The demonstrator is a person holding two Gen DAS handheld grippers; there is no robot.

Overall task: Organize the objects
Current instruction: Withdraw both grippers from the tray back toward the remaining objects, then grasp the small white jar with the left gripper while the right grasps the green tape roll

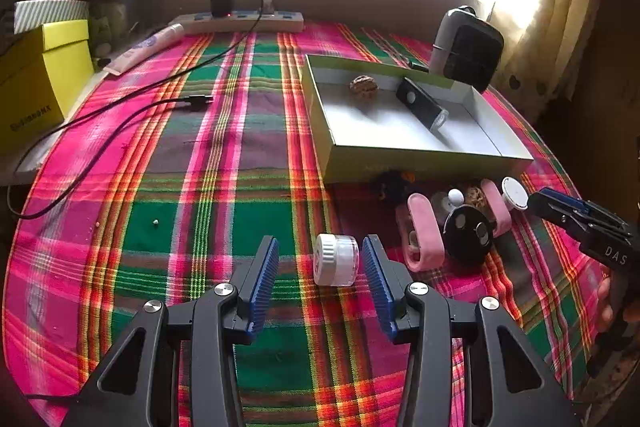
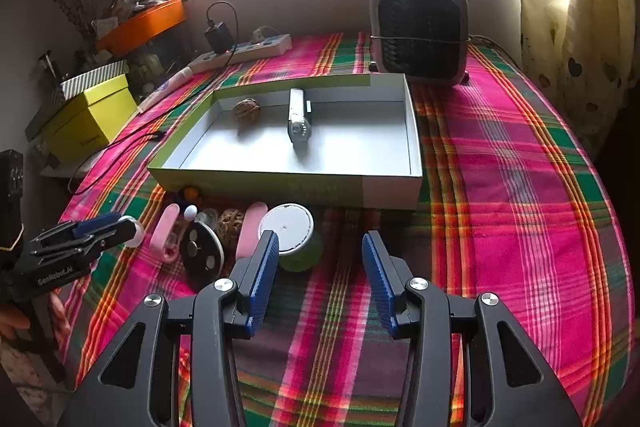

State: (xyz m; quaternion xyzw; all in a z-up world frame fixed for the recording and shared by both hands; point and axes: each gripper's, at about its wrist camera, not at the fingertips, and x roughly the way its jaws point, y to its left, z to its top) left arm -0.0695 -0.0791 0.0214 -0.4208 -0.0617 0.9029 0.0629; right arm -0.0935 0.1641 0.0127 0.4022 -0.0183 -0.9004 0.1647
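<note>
Plastic jar (image 1: 335, 259): on its side on the plaid cloth (image 1: 224, 155), between left claw (image 1: 320, 269) pads, nearer the 3 o'clock pad, not pinched
Left claw: abt half open, holds nothing
Step tip: centre jar, squeeze lid & body evenly or it'll roll, then lift to box (image 1: 508, 151) at 1 o'clock
Right claw (image 2: 320, 269): abt half open, empty; green-bottomed tub (image 2: 294, 239) at 11 o'clock touching/just behind its left pad

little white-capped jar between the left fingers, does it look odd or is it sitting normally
The jar lies tipped on its side on the tablecloth, white cap toward the left, instead of standing. It sits between the left gripper fingers, untouched. Nothing looks spilled.
</note>
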